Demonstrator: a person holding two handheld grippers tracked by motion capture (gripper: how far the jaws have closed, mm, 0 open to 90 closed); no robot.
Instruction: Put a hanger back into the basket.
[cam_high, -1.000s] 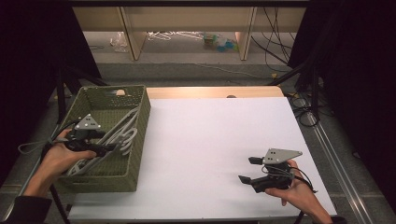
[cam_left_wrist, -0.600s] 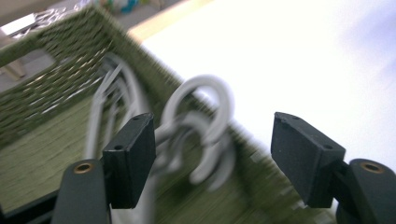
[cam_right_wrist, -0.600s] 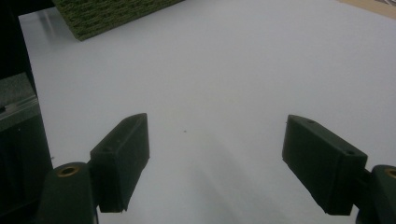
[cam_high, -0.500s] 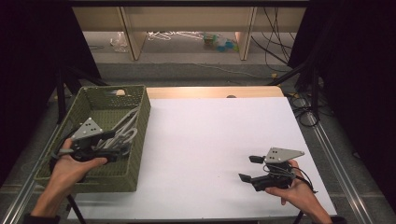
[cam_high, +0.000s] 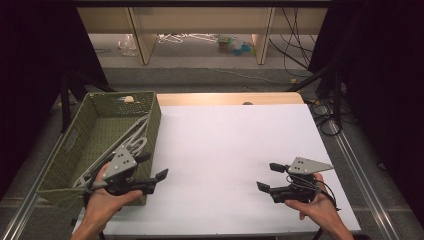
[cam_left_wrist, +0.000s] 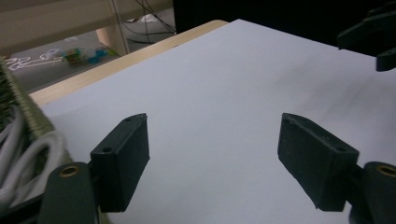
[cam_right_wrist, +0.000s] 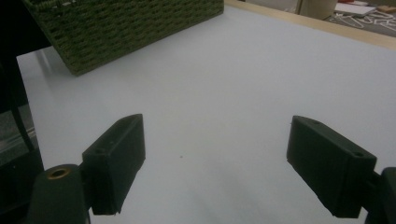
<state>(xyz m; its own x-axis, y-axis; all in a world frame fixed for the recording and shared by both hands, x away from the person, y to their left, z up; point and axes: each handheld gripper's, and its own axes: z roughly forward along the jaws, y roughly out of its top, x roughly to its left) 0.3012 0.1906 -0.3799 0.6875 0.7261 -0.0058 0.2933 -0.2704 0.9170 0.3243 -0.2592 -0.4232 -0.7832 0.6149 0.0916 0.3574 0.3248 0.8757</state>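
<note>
Dark curtains flank a white desk with a strip of pale wood along its far edge. Beyond the desk, a floor holds scattered small items and cables under a light wooden frame.

At the desk's left edge sits a green woven basket, long and rectangular. White plastic hangers lie inside it, leaning toward the near right corner; in the left gripper view their white loops show beside the basket wall at the left edge.

A person's left hand holds the left gripper at the basket's near right corner, pointing right across the desk. Its jaws are spread wide with nothing between them, over bare white surface.

A person's right hand holds the right gripper near the desk's front right, pointing left toward the basket. Its jaws are also spread wide and empty, above bare desk, with the basket wall well ahead of them.

The two grippers are well apart, facing each other.
</note>
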